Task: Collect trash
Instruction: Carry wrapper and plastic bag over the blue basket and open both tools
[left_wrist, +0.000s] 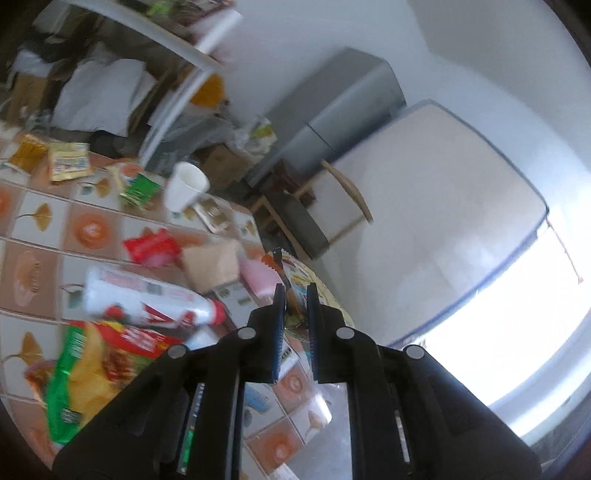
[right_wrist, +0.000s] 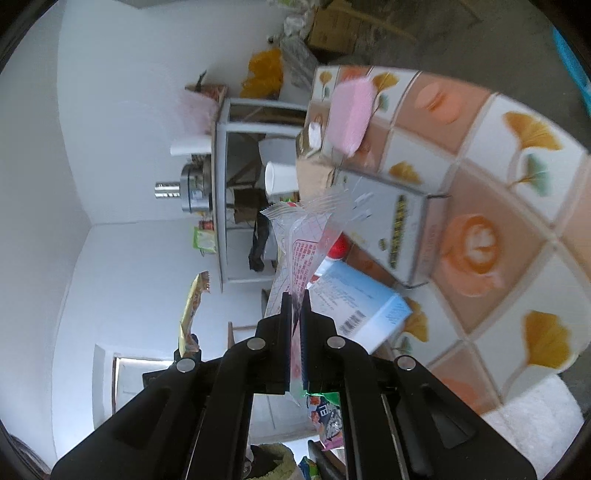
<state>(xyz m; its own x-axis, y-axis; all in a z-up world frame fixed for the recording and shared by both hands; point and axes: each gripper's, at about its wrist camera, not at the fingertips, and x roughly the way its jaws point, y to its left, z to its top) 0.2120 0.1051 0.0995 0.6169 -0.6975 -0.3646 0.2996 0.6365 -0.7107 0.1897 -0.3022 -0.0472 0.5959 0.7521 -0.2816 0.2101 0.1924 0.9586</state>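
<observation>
Both pinched — right claw (right_wrist: 295, 295) on clear wrapper (right_wrist: 310, 236), left claw (left_wrist: 295, 291) seemingly on packet (left_wrist: 286, 273).

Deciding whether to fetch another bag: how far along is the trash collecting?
Underway. Right gripper is shut on a clear wrapper; left gripper pinches a snack wrapper. Left on the table: chip bag, paper cup, sachets, boxes.

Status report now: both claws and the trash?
Left claw shut on yellow wrapper. Right claw shut on clear wrapper. More trash on table.
</observation>
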